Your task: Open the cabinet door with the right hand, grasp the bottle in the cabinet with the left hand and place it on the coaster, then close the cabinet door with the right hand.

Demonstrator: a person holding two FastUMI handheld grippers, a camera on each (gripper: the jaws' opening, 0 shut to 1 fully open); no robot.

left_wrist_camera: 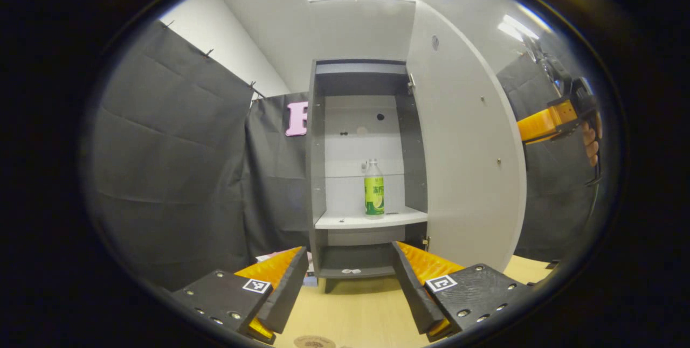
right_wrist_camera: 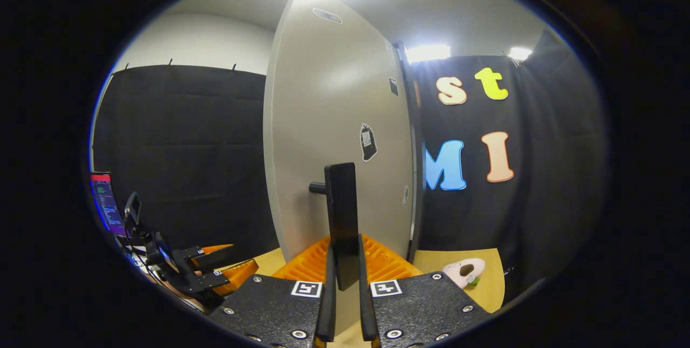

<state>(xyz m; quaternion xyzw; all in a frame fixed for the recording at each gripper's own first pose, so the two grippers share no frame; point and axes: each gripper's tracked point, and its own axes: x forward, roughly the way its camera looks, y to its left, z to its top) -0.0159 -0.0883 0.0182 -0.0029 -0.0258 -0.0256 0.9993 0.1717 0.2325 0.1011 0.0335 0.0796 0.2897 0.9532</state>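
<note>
Cabinet (left_wrist_camera: pixel 366 122): tall, narrow, grey, standing on the wooden table (left_wrist_camera: pixel 356 310). Its long axis is vertical. The cabinet door (left_wrist_camera: pixel 463 138) is swung wide to the right in the left gripper view, hinged along the cabinet's right edge, leaving the interior fully exposed. Judged stiff and light on its hinges; it should follow the handle without resistance.

Door handle (right_wrist_camera: pixel 341 218): a dark flat bar, upright, standing off the door's outer face on a short post. The right gripper (right_wrist_camera: pixel 345 283) is clenched on its lower end, one finger pressing each side.

Bottle (left_wrist_camera: pixel 374 189): clear plastic with a green label and a pale cap, standing upright on the white middle shelf (left_wrist_camera: pixel 372 220), towards the right of centre and clear of both side walls. Long axis vertical, cap up. Contents cannot be judged through the label. A smooth round plastic body of this kind is likely light, somewhat slippery, and will dent under hard pressure. Recommended hold: across the labelled mid-body, fingers horizontal, moderate squeeze.

Left gripper (left_wrist_camera: pixel 350 283): fingers spread wide and holding nothing, aimed at the cabinet opening, well short of the bottle.

Coaster (left_wrist_camera: pixel 314 342): a round brown disc on the table at the bottom of the left gripper view, nothing on it.
</note>
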